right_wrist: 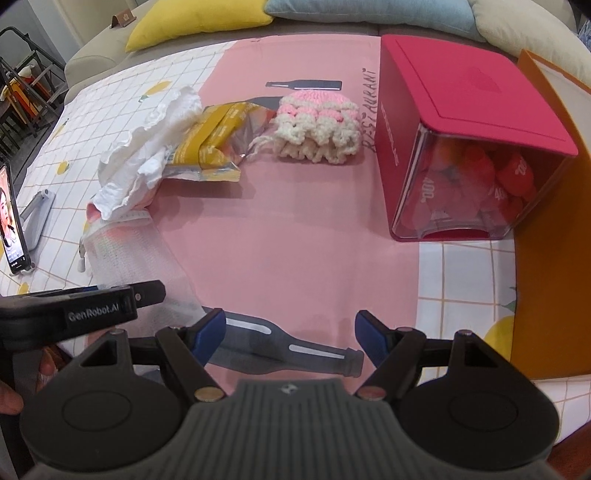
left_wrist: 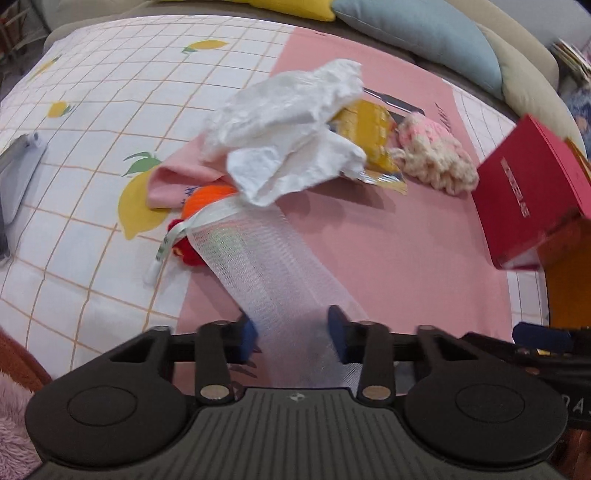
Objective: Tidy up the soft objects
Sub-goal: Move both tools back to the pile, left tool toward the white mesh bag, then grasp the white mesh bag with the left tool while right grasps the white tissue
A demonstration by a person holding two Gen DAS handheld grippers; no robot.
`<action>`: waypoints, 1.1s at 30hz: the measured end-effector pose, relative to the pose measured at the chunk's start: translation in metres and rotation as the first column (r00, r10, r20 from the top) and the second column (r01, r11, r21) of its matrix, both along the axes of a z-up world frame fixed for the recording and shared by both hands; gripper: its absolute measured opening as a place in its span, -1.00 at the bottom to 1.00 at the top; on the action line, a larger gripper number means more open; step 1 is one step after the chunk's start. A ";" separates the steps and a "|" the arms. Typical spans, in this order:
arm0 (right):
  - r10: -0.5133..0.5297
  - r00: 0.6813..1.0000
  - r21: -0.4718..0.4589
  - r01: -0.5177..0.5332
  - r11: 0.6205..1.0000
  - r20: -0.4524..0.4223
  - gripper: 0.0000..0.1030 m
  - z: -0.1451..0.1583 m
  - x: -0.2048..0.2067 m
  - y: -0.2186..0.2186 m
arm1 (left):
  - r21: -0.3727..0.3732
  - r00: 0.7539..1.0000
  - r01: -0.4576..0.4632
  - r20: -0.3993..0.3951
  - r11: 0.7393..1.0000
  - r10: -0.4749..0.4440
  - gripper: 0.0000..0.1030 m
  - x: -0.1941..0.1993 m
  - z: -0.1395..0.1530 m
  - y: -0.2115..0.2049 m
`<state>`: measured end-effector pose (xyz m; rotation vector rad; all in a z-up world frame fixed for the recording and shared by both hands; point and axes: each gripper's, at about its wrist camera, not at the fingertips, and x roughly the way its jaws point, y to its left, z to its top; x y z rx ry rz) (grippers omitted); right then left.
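A white mesh bag [left_wrist: 273, 266] lies on the pink mat [left_wrist: 406, 258], its banded mouth by an orange and red plush toy [left_wrist: 207, 195]. My left gripper [left_wrist: 293, 330] is closed on the bag's near end, and the mesh fills the gap between its blue pads. Crumpled white paper [left_wrist: 288, 129] covers a folded pink cloth [left_wrist: 173, 181] just past the bag. Beyond are a yellow snack packet [right_wrist: 214, 144] and a pink and cream knitted piece [right_wrist: 317, 125]. My right gripper [right_wrist: 290, 328] hangs open over the mat's bottle print, holding nothing.
A red-lidded clear box [right_wrist: 461, 122] with red soft items inside stands at the right, an orange board [right_wrist: 546, 258] behind it. A phone [right_wrist: 11, 221] on a stand [right_wrist: 37, 214] sits at the left edge. Cushions [right_wrist: 192, 18] line the sofa at the back.
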<state>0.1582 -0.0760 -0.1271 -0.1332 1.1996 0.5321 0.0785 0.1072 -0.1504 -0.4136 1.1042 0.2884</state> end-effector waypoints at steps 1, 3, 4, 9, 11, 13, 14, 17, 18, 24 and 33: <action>-0.002 1.000 -0.002 0.002 1.000 -0.002 0.47 0.000 0.000 0.000 | -0.002 1.000 0.009 -0.006 1.000 -0.009 -0.62 0.001 0.000 -0.001; -0.005 1.000 -0.005 0.005 1.000 -0.004 0.47 -0.001 0.001 0.000 | -0.020 1.000 0.020 -0.010 1.000 -0.020 -0.95 -0.001 0.001 -0.002; -0.007 1.000 -0.005 0.007 1.000 -0.004 0.47 -0.001 0.001 -0.001 | -0.030 1.000 0.031 -0.002 0.999 -0.031 -0.97 -0.002 0.003 -0.004; 0.002 1.000 0.000 -0.002 1.000 0.002 0.46 0.000 0.001 0.001 | -0.019 0.993 0.066 0.097 0.998 -0.064 -0.98 -0.009 0.025 -0.012; 0.023 1.000 0.014 -0.023 1.000 0.016 0.46 0.003 0.001 0.004 | 0.008 0.989 0.062 0.131 0.998 -0.063 -0.98 -0.013 0.037 -0.013; 0.049 0.998 0.033 -0.050 0.998 0.036 0.46 0.009 0.000 0.009 | 0.025 0.986 0.051 0.160 0.998 -0.055 -0.98 -0.016 0.046 -0.012; 0.060 0.997 0.045 -0.062 0.997 0.044 0.46 0.012 0.000 0.012 | 0.032 0.984 0.046 0.173 0.998 -0.051 -0.98 -0.018 0.051 -0.010; 0.087 0.993 0.082 -0.094 0.992 0.079 0.46 0.025 0.002 0.023 | 0.042 0.979 0.035 0.198 0.999 -0.042 -0.98 -0.021 0.067 -0.007; 0.094 0.991 0.091 -0.102 0.991 0.092 0.46 0.029 0.003 0.027 | 0.037 0.977 0.034 0.209 0.999 -0.041 -0.98 -0.022 0.073 -0.005; 0.104 0.983 0.123 -0.123 0.985 0.153 0.46 0.050 0.017 0.048 | 0.071 0.958 0.025 0.284 0.997 -0.044 -0.98 -0.036 0.108 0.000; 0.079 0.986 0.191 -0.106 0.976 0.144 0.46 0.053 0.032 0.080 | 0.174 0.964 -0.062 0.267 0.983 0.013 -0.98 -0.016 0.100 0.045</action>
